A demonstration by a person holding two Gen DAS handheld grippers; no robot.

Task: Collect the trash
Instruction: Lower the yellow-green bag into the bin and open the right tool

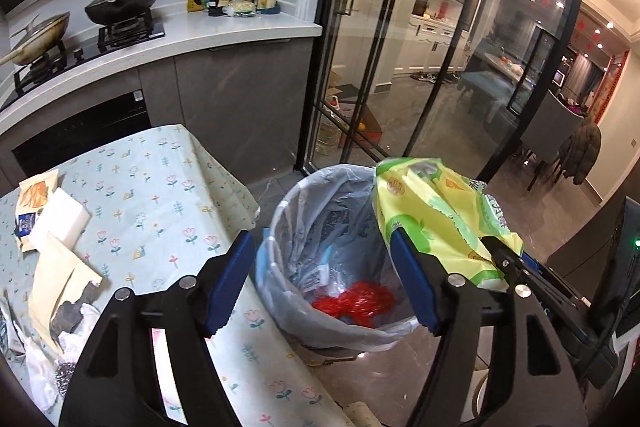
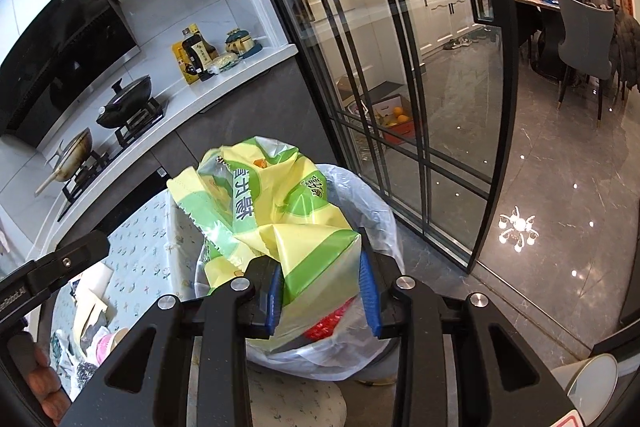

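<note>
Bag: a crinkly yellow and green plastic bag (image 2: 276,223) hangs over the bin, all folded and bumpy, with a zigzag cut edge.
Right gripper: the right gripper (image 2: 322,293) has black arms and blue ridged pads. The pads are partly closed, with the bottom of the bag between them. The left pad touches the bag, but there is a gap at the right pad.
Left gripper: the left gripper (image 1: 322,281) has the same blue pads, spread wide apart with nothing between them. It is above the bin.
Bin: a round bin (image 1: 280,227) stands on the shiny gray floor, just beside the table. A thin, wrinkly see-through liner is folded over its rim.
Inside the bin: a red crumpled wrapper (image 1: 354,303) lies at the bottom.
Table: the table (image 1: 160,187) has a soft cloth with little flowers.
On the table: a white foam block (image 1: 60,219), a torn paper bag (image 1: 60,287) and more crumpled scraps lie near its left edge.
</note>
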